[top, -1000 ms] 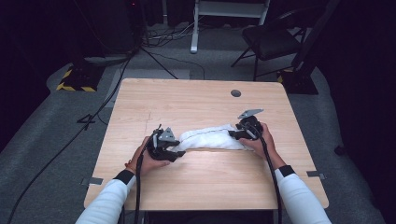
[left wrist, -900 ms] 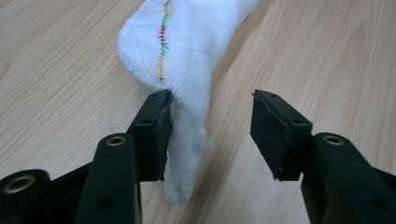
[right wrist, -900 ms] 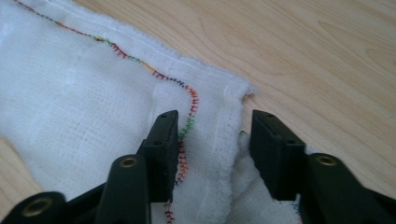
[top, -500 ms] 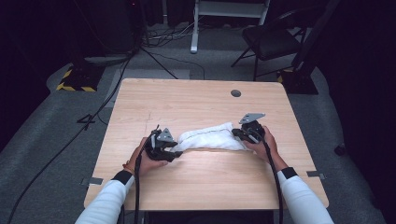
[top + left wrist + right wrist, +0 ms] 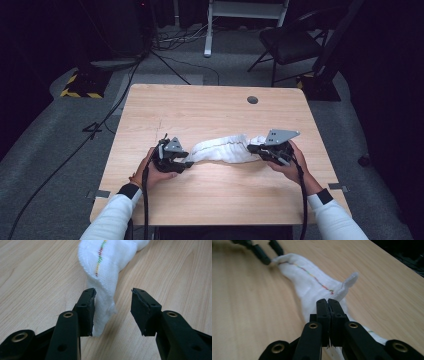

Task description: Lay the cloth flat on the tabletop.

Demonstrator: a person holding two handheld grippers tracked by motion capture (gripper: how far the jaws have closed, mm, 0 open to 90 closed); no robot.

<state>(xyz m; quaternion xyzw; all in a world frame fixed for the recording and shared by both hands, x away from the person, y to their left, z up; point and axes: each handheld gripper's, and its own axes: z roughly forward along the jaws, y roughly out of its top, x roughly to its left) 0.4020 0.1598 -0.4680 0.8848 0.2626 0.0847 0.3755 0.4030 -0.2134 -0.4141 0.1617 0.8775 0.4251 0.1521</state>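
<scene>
Item: one white cloth, knitted, with a coloured stitch line along its length, lying on a wooden table at the near-centre, long axis running nine o'clock to three o'clock between the two hands. Left gripper, at the cloth's nine o'clock end: jaws apart, the cloth's end standing between them and touching the left pad, the right pad clear of it, so no grip is made yet; the jaws have just been closing slightly. Right gripper, at the three o'clock end: jaws pressed together, having just been closing, with the cloth pinched at its edge between the pads as far as the right gripper view lets one judge, a small flap standing up just beyond the tips. Relation for the coming move: the loose end lies straight ahead of the left gripper, inside its opening, so closing there is the likely step; nothing stands in the way. Farther off, at about one o'clock on the tabletop, a round cable hole, well apart from the cloth. Beyond the table: a dark chair, cables on grey floor, a yellow-and-black striped block at ten o'clock.
</scene>
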